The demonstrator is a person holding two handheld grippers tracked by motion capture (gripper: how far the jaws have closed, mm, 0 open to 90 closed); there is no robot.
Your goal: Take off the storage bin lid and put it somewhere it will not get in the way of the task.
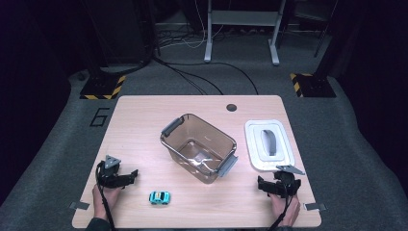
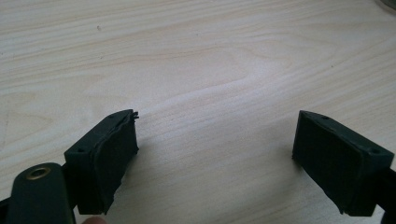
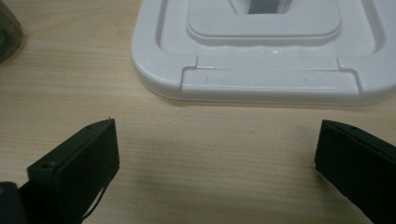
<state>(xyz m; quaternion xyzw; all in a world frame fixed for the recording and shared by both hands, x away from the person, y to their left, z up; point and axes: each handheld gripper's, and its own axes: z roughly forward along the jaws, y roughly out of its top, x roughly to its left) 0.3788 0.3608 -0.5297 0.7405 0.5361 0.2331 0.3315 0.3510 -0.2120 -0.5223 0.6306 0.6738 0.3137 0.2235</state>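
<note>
Nothing yet packed: the bin (image 1: 198, 147) stands empty, the car (image 1: 159, 197) lies on the table just right of the open, empty left gripper (image 1: 131, 176), and the lid (image 3: 261, 56) lies just ahead of the open, empty right gripper (image 3: 215, 161).

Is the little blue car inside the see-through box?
No, the little blue car sits on the table, in front of the see-through box and outside it.
</note>
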